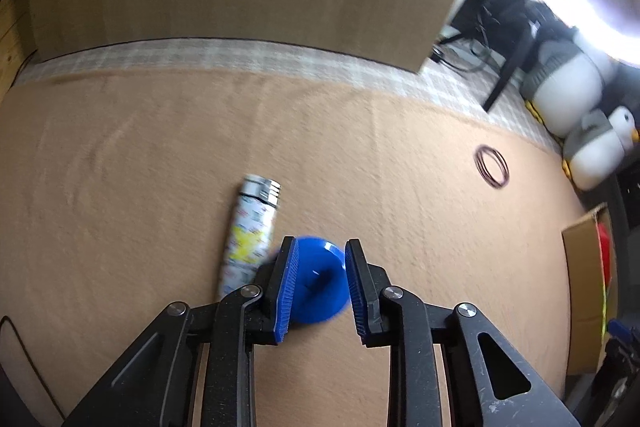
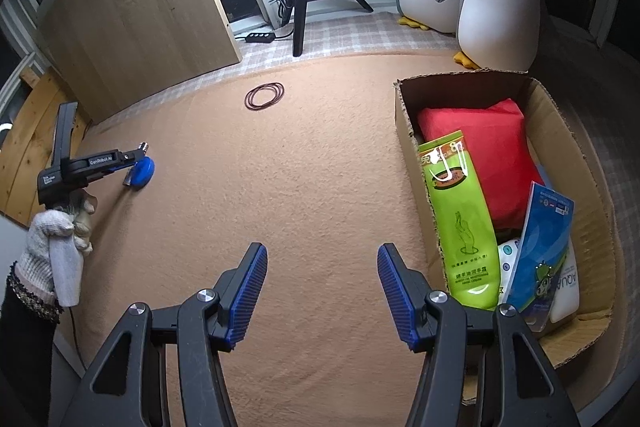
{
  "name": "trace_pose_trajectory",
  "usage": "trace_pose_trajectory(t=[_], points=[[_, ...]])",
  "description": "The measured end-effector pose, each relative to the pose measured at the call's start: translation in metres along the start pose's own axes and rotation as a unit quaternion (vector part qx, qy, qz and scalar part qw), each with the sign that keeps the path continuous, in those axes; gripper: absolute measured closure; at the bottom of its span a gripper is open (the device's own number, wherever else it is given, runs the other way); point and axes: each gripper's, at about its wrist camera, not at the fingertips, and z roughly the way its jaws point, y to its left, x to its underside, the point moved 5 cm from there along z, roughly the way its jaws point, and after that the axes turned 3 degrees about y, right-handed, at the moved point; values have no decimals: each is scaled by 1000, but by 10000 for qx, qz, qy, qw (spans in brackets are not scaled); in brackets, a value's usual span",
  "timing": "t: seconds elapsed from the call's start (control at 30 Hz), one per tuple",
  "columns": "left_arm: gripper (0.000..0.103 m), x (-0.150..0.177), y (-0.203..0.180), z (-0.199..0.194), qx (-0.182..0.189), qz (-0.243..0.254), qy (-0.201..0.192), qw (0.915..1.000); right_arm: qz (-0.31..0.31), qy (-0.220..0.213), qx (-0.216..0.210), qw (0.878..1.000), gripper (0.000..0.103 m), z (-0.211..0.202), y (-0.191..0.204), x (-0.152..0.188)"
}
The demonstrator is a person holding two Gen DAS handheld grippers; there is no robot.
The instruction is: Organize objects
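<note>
Left gripper [image 1: 320,259] pinches a blue disc on the brown blanket; right gripper [image 2: 322,263] hangs spread and empty.

At the far left, a gloved hand [image 2: 60,231] holds the left gripper, whose pads press on both sides of the blue disc [image 1: 318,281]; a patterned tube with a silver cap [image 1: 250,227] lies just beside the disc, on its left. In the middle of the blanket [image 2: 300,167], farther away, lies a bundle of thin dark rubber bands [image 2: 265,95]. At the right stands an open cardboard box [image 2: 408,123] with a red pouch [image 2: 488,151], a green tube [image 2: 460,223] and a blue packet [image 2: 540,251] inside. Two penguin plush toys [image 2: 500,3] stand behind the box.
</note>
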Motion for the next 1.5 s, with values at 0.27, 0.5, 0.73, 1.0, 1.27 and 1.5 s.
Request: trace_pose_trajectory(t=[0.27, 0.5, 0.73, 1.0, 1.27, 1.5], points=[[77, 26, -35, 1, 233, 270, 47, 9994, -52, 17, -39, 10000, 49, 2, 3, -1], [77, 9, -8, -12, -30, 53, -161, 9999, -30, 34, -39, 10000, 49, 4, 0, 0], [77, -7, 3, 0, -152, 130, -21, 9998, -78, 141, -83, 9998, 49, 10, 5, 7], [76, -13, 8, 15, -269, 213, 146, 9993, -102, 160, -73, 9998, 49, 10, 8, 8], [76, 7, 6, 4, -115, 195, 116, 9997, -125, 130, 20, 9998, 49, 10, 10, 6], [76, 45, -11, -3, 147, 239, 121, 9995, -441, -105, 289, 9986, 49, 3, 28, 1]])
